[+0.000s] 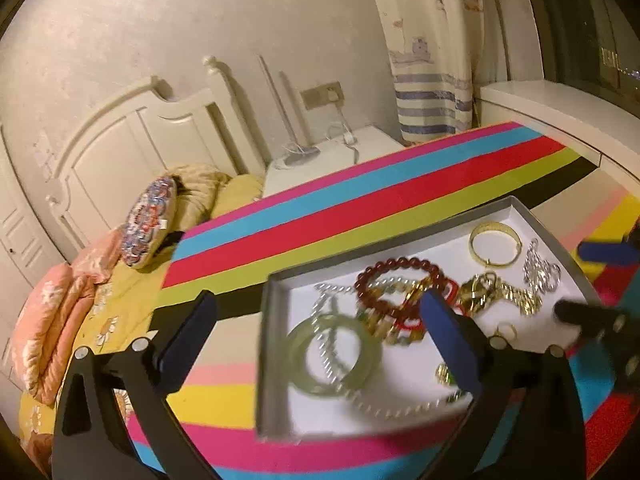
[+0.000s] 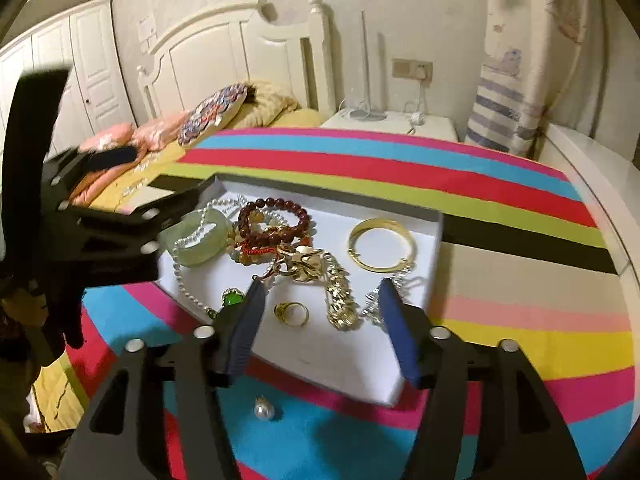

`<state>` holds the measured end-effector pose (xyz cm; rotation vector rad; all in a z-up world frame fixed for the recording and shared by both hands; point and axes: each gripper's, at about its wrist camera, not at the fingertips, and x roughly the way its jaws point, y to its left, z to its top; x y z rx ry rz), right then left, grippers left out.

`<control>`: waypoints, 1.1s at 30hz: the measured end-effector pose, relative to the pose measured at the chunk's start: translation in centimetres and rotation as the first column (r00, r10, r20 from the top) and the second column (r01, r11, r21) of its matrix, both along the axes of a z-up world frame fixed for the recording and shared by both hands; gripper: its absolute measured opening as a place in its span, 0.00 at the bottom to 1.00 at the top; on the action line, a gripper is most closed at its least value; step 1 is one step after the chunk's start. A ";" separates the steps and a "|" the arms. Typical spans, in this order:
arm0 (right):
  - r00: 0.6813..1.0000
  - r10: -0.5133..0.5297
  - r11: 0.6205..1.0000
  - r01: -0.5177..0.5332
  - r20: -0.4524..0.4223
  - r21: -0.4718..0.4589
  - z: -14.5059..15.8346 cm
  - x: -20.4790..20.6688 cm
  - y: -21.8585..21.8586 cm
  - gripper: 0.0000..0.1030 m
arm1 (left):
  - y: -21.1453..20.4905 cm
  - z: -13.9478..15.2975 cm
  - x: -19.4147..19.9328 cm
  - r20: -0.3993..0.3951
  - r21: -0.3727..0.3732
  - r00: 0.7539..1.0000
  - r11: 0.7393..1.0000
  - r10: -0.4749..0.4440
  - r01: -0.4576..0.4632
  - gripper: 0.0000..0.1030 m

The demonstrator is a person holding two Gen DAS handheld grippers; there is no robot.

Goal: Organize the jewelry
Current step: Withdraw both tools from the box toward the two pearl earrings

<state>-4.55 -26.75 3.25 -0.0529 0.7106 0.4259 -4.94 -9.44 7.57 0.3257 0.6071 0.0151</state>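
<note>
A shallow white box (image 2: 434, 240) (image 1: 276, 292) on the striped table holds mixed jewelry: a jade bangle (image 2: 200, 242) (image 1: 332, 354), a red bead bracelet (image 2: 276, 216) (image 1: 400, 280), a gold bangle (image 2: 380, 244) (image 1: 494, 242), a gold chain (image 2: 340, 296), a gold ring (image 2: 292, 314), a pearl necklace (image 2: 184, 276) and a silver chain (image 1: 540, 268). A loose pearl earring (image 2: 264, 408) lies on the table in front of the box. My right gripper (image 2: 320, 320) is open and empty, above the box's near edge. My left gripper (image 1: 316, 336) is open and empty, over the box's left end.
The round table carries a rainbow-striped cloth (image 2: 520, 344). A bed with pillows (image 2: 216, 116) and a white headboard (image 2: 224, 44) stands behind it. A white nightstand (image 2: 400, 122) with a lamp base and a curtain (image 2: 520, 80) are at the back right.
</note>
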 end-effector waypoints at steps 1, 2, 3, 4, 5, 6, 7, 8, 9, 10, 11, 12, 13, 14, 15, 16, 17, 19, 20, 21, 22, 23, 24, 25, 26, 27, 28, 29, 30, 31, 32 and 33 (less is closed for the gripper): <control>1.000 -0.002 1.000 0.002 0.006 0.002 0.1 -0.6 -0.4 0.60 | 0.3 0.1 -0.7 0.006 -0.007 1.000 1.000 0.003 -0.003 0.98; 1.000 -0.001 1.000 0.001 0.010 0.000 0.1 -1.1 -0.6 0.60 | 0.7 0.1 -1.5 0.008 -0.019 1.000 1.000 0.006 -0.006 0.98; 1.000 0.000 1.000 0.000 0.013 -0.005 0.1 -1.7 -0.7 0.60 | 1.1 0.1 -2.3 0.007 -0.035 1.000 0.999 0.007 -0.007 0.98; 1.000 0.002 1.000 -0.002 0.016 -0.011 -0.1 -2.6 -0.8 0.61 | 1.6 0.1 -3.2 0.001 -0.060 1.000 0.998 0.003 -0.003 0.98; 1.000 0.004 1.000 -0.004 0.017 -0.014 -0.2 -3.1 -0.9 0.62 | 1.9 0.0 -3.9 -0.004 -0.079 1.000 0.997 -0.001 0.001 0.98; 1.000 0.006 1.000 -0.005 0.016 -0.018 -0.4 -3.6 -0.9 0.63 | 2.2 -0.2 -4.6 -0.006 -0.094 1.000 0.996 -0.001 0.001 0.98; 1.000 0.009 1.000 -0.008 0.014 -0.024 -0.6 -4.1 -0.9 0.65 | 2.7 -0.5 -5.4 -0.013 -0.114 1.000 0.993 0.001 -0.003 0.98; 1.000 0.011 1.000 -0.011 0.009 -0.029 -0.9 -4.4 -0.8 0.65 | 2.9 -0.7 -5.9 -0.020 -0.130 1.000 0.992 0.002 -0.005 0.98; 1.000 0.016 0.999 -0.016 0.001 -0.034 -1.3 -4.8 -0.7 0.65 | 3.2 -1.0 -6.4 -0.030 -0.150 1.000 0.989 0.001 -0.006 0.98; 1.000 0.020 0.999 -0.020 -0.005 -0.038 -1.6 -5.0 -0.6 0.65 | 3.4 -1.5 -7.2 -0.044 -0.175 0.999 0.985 -0.003 -0.004 0.98; 1.000 0.025 0.999 -0.025 -0.013 -0.043 -1.9 -5.1 -0.5 0.65 | 3.5 -1.8 -7.7 -0.050 -0.188 0.999 0.982 -0.010 0.000 0.98; 0.999 0.028 0.998 -0.029 -0.019 -0.049 -2.2 -5.3 -0.2 0.65 | 3.4 -2.1 -8.1 -0.053 -0.194 0.998 0.981 -0.015 0.005 0.98; 0.999 0.032 0.998 -0.034 -0.028 -0.056 -2.6 -5.4 0.0 0.65 | 3.3 -2.5 -8.7 -0.057 -0.198 0.998 0.980 -0.025 0.013 0.98; 0.999 0.038 0.997 -0.040 -0.038 -0.060 -3.0 -5.5 0.3 0.65 | 3.2 -2.9 -9.2 -0.058 -0.199 0.998 0.980 -0.031 0.019 0.98; 0.998 0.044 0.997 -0.047 -0.049 -0.065 -3.5 -5.5 0.6 0.65 | 3.1 -3.3 -9.8 -0.062 -0.203 0.997 0.979 -0.043 0.029 0.98; 0.997 0.047 0.996 -0.051 -0.055 -0.069 -3.7 -5.6 0.8 0.65 | 2.8 -3.6 -10.0 -0.065 -0.207 0.997 0.978 -0.052 0.037 0.98; 0.997 0.052 0.996 -0.057 -0.060 -0.074 -4.0 -5.6 1.0 0.65 | 2.6 -4.1 -10.4 -0.072 -0.214 0.996 0.976 -0.062 0.045 0.98; 0.996 0.061 0.994 -0.067 -0.066 -0.086 -4.4 -5.7 1.4 0.65 | 2.5 -4.9 -10.8 -0.088 -0.228 0.993 0.972 -0.078 0.056 0.98; 0.996 0.064 0.993 -0.070 -0.068 -0.098 -4.7 -5.7 1.7 0.65 | 2.4 -5.3 -10.9 -0.097 -0.233 0.992 0.970 -0.086 0.062 0.98; 0.995 0.068 0.991 -0.076 -0.071 -0.108 -4.9 -5.8 1.9 0.65 | 2.3 -5.8 -10.9 -0.106 -0.235 0.990 0.970 -0.093 0.066 0.98; 0.995 0.071 0.990 -0.080 -0.074 -0.114 -5.1 -5.8 2.1 0.65 | 2.1 -6.2 -10.9 -0.117 -0.235 0.988 0.969 -0.099 0.069 0.98; 0.994 0.072 0.989 -0.081 -0.076 -0.120 -5.3 -5.8 2.2 0.65 | 2.0 -6.5 -10.8 -0.124 -0.236 0.987 0.969 -0.103 0.072 0.98; 0.994 0.073 0.989 -0.082 -0.077 -0.123 -5.4 -5.8 2.3 0.65 | 2.0 -6.6 -10.8 -0.128 -0.238 0.986 0.968 -0.109 0.076 0.97; 0.994 0.073 0.989 -0.082 -0.077 -0.124 -5.5 -5.8 2.3 0.65 | 1.9 -6.7 -10.8 -0.131 -0.240 0.984 0.967 -0.120 0.086 0.97; 0.994 0.072 0.989 -0.081 -0.077 -0.125 -5.5 -5.8 2.4 0.63 | 1.7 -6.7 -10.8 -0.132 -0.241 0.983 0.966 -0.131 0.096 0.93; 0.995 0.072 0.989 -0.081 -0.075 -0.127 -5.5 -5.7 2.4 0.63 | 1.6 -6.7 -10.8 -0.135 -0.243 0.980 0.964 -0.145 0.109 0.91; 0.995 0.073 0.988 -0.082 -0.074 -0.129 -5.5 -5.7 2.4 0.60 | 1.2 -6.8 -10.8 -0.140 -0.241 0.976 0.962 -0.164 0.127 0.88; 0.994 0.077 0.988 -0.086 -0.075 -0.131 -5.5 -5.6 2.5 0.57 | 0.9 -6.9 -10.8 -0.144 -0.239 0.973 0.960 -0.181 0.143 0.81; 0.994 0.080 0.986 -0.090 -0.077 -0.137 -5.6 -5.5 2.6 0.56 | 0.4 -7.0 -10.8 -0.151 -0.235 0.968 0.959 -0.199 0.160 0.78; 0.994 0.082 0.986 -0.092 -0.078 -0.140 -5.6 -5.5 2.7 0.52 | -0.1 -7.3 -10.7 -0.163 -0.229 0.962 0.956 -0.221 0.181 0.71; 0.993 0.088 0.985 -0.099 -0.080 -0.142 -5.6 -5.4 2.8 0.49 | -0.6 -7.6 -10.7 -0.173 -0.221 0.957 0.956 -0.234 0.194 0.67; 0.992 0.094 0.984 -0.105 -0.082 -0.144 -5.7 -5.4 2.9 0.47 | -1.0 -7.8 -10.7 -0.179 -0.213 0.953 0.955 -0.244 0.205 0.66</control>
